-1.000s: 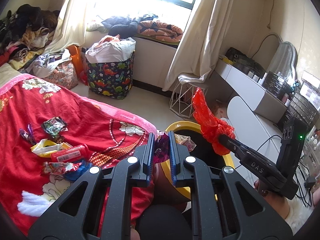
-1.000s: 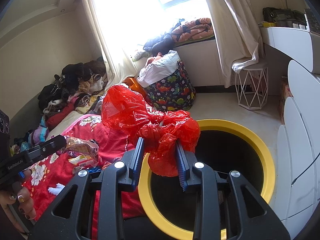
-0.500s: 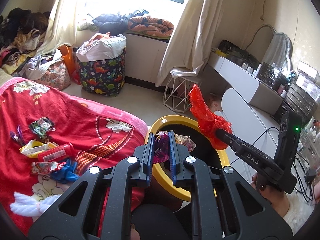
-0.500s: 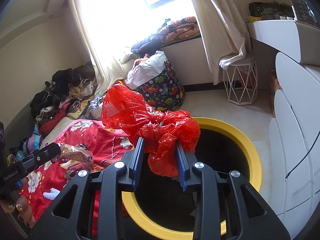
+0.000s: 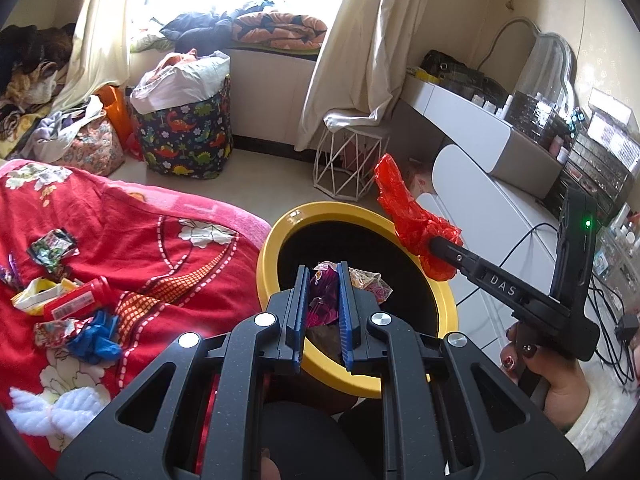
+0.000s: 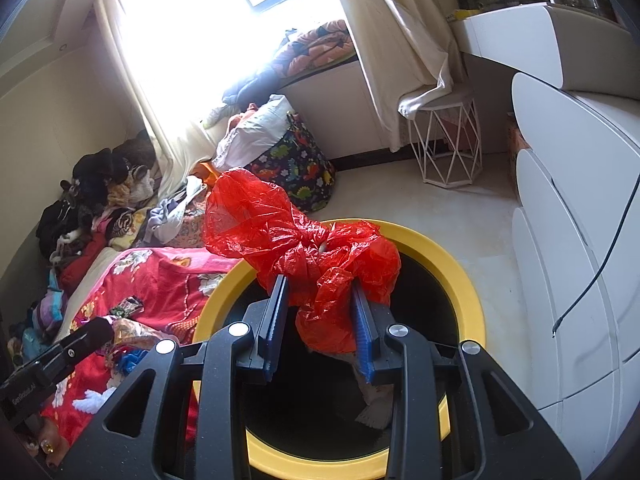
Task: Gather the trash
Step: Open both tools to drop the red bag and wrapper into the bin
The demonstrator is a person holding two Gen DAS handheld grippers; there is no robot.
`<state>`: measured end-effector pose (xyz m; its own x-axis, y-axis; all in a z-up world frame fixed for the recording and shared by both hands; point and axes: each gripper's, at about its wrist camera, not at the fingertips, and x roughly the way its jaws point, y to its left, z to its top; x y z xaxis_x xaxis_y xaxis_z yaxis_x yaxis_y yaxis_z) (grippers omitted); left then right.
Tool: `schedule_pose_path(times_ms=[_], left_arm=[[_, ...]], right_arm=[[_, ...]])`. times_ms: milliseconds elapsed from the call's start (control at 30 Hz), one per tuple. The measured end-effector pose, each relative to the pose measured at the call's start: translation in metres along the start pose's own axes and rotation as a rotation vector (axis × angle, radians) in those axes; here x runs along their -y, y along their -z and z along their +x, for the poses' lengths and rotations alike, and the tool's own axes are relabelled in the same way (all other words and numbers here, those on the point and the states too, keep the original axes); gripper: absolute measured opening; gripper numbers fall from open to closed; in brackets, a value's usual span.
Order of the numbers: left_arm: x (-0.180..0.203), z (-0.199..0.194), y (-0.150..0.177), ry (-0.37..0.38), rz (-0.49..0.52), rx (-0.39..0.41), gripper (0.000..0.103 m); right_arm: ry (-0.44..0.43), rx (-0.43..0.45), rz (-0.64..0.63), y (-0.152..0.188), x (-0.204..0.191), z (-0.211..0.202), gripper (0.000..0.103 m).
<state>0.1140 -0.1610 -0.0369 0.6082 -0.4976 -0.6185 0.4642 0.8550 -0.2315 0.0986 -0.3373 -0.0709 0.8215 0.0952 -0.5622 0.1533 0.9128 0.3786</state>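
Observation:
A round bin with a yellow rim (image 5: 280,224) (image 6: 452,256) and black inside stands beside the bed. My left gripper (image 5: 324,276) is shut on a crumpled purple snack wrapper (image 5: 324,300) and hangs over the bin's mouth. My right gripper (image 6: 318,284) is shut on a crumpled red plastic bag (image 6: 288,224) (image 5: 412,216), held above the bin's rim. On the red bedspread (image 5: 160,256) lie more scraps: a dark wrapper (image 5: 54,246), a red packet (image 5: 74,304), a yellow wrapper (image 5: 30,294) and a blue crumpled piece (image 5: 96,336). Some paper (image 6: 372,408) lies inside the bin.
A dinosaur-print laundry bag (image 5: 186,136) and a white wire stool (image 5: 348,160) stand on the floor by the window. White curved drawers (image 6: 576,264) and a cluttered dressing table (image 5: 520,120) line the right side. Clothes (image 6: 92,200) pile up at the bed's far end.
Both grippers have moved toward the bin and lower, each keeping its load. The bin now fills more of both views, and the left gripper's wrapper has come over the bin's opening.

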Motion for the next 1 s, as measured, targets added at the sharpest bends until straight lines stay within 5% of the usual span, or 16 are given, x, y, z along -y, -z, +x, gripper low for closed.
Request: schedule_pose_path(times_ms=[367,500,533,767,833,1000], left_arm=[[0.008,0.029,0.008,0.017,0.026,-0.067,0.009],[0.008,0.036,0.011,0.023,0.031,-0.088,0.010],[0.008,0.037,0.011,0.020,0.027,-0.089,0.013],[0.001,0.033,0.010,0.015,-0.016,-0.066,0.084],[0.000,0.027,0.009,0.004,-0.022,-0.036,0.092],[-0.004,0.016,0.005,-0.033,-0.018,0.008,0.092]], right_arm=[[0.012,-0.031,0.029,0.003,0.015,0.010,0.031],[0.015,-0.044,0.054,0.004,0.022,0.014,0.041],[0.018,-0.046,0.060,0.003,0.021,0.014,0.043],[0.049,-0.040,0.080,0.004,0.026,0.015,0.059],[0.052,-0.033,0.076,0.005,0.025,0.014,0.062],[0.053,-0.009,0.059,0.005,0.020,0.011,0.067]])
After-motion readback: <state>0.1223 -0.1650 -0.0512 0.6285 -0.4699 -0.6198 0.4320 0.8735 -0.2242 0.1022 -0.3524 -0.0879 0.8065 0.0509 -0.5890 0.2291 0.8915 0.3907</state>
